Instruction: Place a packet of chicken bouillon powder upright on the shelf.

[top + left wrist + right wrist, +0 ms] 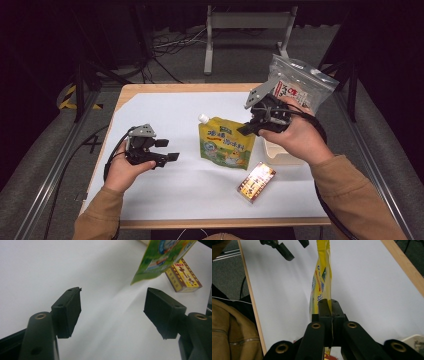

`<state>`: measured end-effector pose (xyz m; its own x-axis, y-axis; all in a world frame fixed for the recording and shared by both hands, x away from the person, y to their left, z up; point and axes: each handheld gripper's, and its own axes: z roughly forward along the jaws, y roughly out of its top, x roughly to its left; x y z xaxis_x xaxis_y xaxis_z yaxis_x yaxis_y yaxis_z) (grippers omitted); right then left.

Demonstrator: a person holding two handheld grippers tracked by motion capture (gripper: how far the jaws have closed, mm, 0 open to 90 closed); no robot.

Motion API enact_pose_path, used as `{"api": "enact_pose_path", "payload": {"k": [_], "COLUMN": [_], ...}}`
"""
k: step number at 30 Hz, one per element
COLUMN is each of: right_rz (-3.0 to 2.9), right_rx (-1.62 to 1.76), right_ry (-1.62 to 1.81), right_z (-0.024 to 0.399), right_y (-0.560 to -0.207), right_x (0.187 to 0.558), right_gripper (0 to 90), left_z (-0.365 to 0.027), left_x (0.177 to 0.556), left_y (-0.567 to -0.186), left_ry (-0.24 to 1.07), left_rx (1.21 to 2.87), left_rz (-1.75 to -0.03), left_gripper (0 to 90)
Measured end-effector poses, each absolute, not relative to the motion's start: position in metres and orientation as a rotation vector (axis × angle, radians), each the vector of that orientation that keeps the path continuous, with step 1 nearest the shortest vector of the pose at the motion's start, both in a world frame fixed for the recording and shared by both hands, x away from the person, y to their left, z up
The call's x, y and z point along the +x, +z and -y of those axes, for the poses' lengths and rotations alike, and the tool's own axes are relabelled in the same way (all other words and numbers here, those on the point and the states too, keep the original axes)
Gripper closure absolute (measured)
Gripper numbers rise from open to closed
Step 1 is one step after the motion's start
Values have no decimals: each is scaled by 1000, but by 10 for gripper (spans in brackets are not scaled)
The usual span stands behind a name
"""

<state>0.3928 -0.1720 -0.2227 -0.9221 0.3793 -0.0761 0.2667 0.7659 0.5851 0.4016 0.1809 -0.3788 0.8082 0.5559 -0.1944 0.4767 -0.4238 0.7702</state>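
My right gripper (248, 129) is clamped on the yellow-green spout pouch (226, 144), holding it off the white table (150, 200) at centre. Left gripper (170, 150) jaws apart, nothing between them, left of pouch. Small snack box (256, 181) lies near-right.

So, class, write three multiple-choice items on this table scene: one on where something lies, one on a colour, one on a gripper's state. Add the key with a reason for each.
1. Where does the small yellow-and-red box lie?
A. on the white sheet, near the table's front edge
B. on the floor
C. between the left gripper's jaws

2. What colour is the cap of the yellow spout pouch?
A. red
B. white
C. black

3. How is the right gripper?
A. open above the pouch
B. shut on nothing
C. shut on the pouch

Key: 1 A, it lies on the sheet beside the pouch. 2 B, the spout's top shows white. 3 C, the jaws pinch the pouch's edge.
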Motion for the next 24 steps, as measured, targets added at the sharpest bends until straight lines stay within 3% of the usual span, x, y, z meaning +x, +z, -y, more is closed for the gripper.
{"api": "enact_pose_path", "payload": {"k": [24], "right_rz": [-2671], "right_rx": [519], "right_ry": [861], "right_z": [238], "right_y": [-184], "right_x": [411], "right_gripper": [900], "left_z": [-223], "left_x": [387], "left_y": [-385], "left_ry": [141], "left_rx": [2044], "left_rz": [-871], "left_gripper": [283]}}
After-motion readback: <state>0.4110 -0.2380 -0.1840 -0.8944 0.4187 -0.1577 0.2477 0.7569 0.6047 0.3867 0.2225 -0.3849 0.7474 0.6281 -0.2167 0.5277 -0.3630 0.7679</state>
